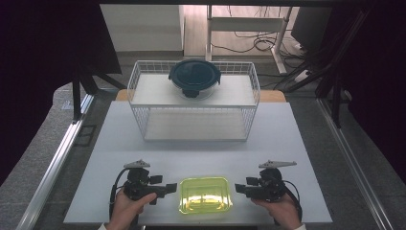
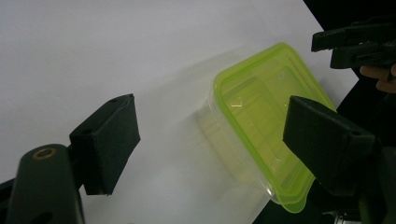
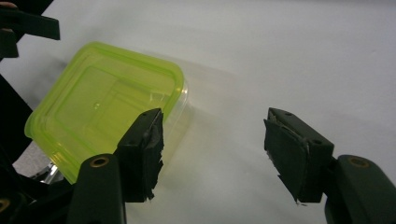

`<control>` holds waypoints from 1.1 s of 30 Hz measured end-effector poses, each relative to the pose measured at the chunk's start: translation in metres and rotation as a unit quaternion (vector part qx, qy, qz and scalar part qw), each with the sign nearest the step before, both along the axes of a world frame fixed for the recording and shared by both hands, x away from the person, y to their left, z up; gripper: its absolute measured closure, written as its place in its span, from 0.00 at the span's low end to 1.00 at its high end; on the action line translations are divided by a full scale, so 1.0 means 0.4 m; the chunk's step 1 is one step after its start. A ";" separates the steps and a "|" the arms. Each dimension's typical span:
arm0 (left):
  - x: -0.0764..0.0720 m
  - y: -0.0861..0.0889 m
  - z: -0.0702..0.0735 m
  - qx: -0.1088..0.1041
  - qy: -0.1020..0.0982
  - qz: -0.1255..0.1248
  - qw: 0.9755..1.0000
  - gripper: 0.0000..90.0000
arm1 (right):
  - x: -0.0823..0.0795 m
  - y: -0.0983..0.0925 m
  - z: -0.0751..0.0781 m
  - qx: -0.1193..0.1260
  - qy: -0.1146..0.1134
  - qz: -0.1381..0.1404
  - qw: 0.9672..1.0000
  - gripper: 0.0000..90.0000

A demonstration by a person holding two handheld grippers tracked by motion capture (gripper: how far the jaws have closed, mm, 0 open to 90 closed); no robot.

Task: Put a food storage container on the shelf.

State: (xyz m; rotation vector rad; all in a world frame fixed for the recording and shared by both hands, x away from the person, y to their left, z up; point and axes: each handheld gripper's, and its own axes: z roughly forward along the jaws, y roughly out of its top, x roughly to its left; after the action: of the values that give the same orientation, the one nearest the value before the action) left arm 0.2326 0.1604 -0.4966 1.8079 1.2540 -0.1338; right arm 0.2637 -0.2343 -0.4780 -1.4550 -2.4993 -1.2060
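Both claws spread wide, left claw (image 1: 170, 187) and right claw (image 1: 238, 188) flanking the green-lidded box (image 1: 205, 194) on the counter (image 1: 201, 139): looks light, slick, thin-walled; best pinch its rim.

Lime-green lidded container (image 1: 205, 194), rectangular with rounded corners, translucent lid over a clear plastic body. Lying flat and upright on the white table (image 1: 201, 143) near its front edge, about midway across, long side parallel to that edge. Lid (image 2: 264, 116) seated on the body, apparently closed all round, though the far rim is hard to judge. Raised rectangular panel moulded into the lid top. Seemingly empty inside.
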 end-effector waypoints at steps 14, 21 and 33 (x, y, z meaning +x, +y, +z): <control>-0.011 -0.019 -0.035 -0.043 0.034 0.007 0.998 0.31 | 0.008 0.041 -0.025 0.026 0.030 0.016 0.999 0.44; -0.016 -0.037 -0.055 -0.059 0.054 0.006 0.997 0.35 | 0.003 0.056 -0.040 0.046 0.053 0.019 0.997 0.49; -0.015 -0.050 -0.088 -0.093 0.095 -0.009 0.991 0.52 | 0.005 0.060 -0.068 0.083 0.100 0.012 0.991 0.67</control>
State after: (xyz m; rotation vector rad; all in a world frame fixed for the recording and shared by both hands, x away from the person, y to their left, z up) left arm 0.2265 0.1404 -0.5317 1.6754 1.3110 -0.4272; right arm 0.2656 -0.2105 -0.5051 -1.4238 -2.2239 -1.1663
